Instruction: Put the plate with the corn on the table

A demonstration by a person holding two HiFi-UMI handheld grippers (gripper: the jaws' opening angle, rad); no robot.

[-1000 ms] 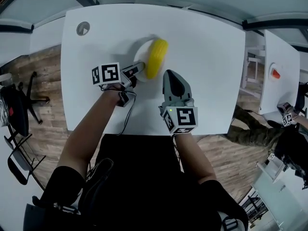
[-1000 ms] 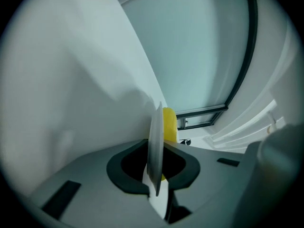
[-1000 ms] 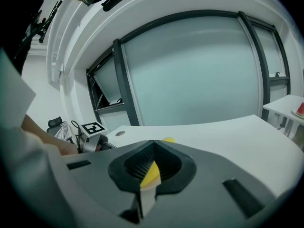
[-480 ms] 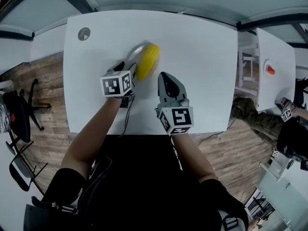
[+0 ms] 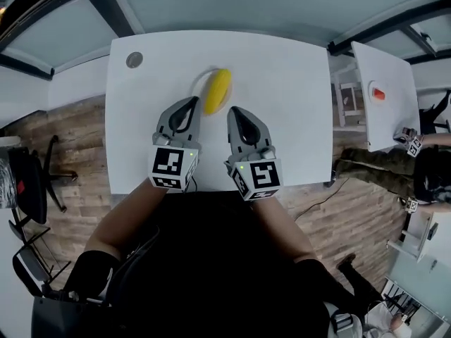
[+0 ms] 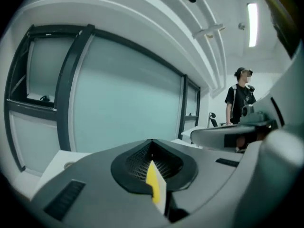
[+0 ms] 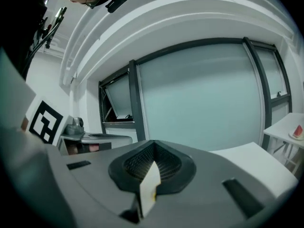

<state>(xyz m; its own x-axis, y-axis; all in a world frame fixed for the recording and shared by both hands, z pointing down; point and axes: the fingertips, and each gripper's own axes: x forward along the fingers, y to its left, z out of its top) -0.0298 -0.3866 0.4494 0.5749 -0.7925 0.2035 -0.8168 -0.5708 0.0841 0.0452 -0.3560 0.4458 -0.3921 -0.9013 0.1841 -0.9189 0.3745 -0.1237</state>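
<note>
— Jaws of the left gripper (image 5: 190, 103), how do they stand?
— They are closing right up, pads together, with nothing gripped. The left gripper view shows the seam drawn tight, with a thin yellow-and-white sliver in it that I cannot identify.
— Where is the plate (image 5: 199, 83)?
— It sits flat on the white tabletop (image 5: 289, 76), just ahead of the left jaws and a little to their right. It is clear of both pairs, and the corn (image 5: 217, 90) lies on it. Only the head view shows this; neither gripper view shows the plate whole.
— And the right gripper (image 5: 235, 111)?
— Its jaws are closed and empty too, level with the left pair, with the corn ahead and to their left.
— What do the gripper views add?
— The left one looks past its jaws at glazed wall panels (image 6: 123, 94), with a person (image 6: 241, 101) standing off to the right. The right one catches the left gripper's marker cube (image 7: 45, 122) to the left of its jaws. At far right is a second table (image 7: 285, 125) carrying a small red thing (image 7: 298, 131).
</note>
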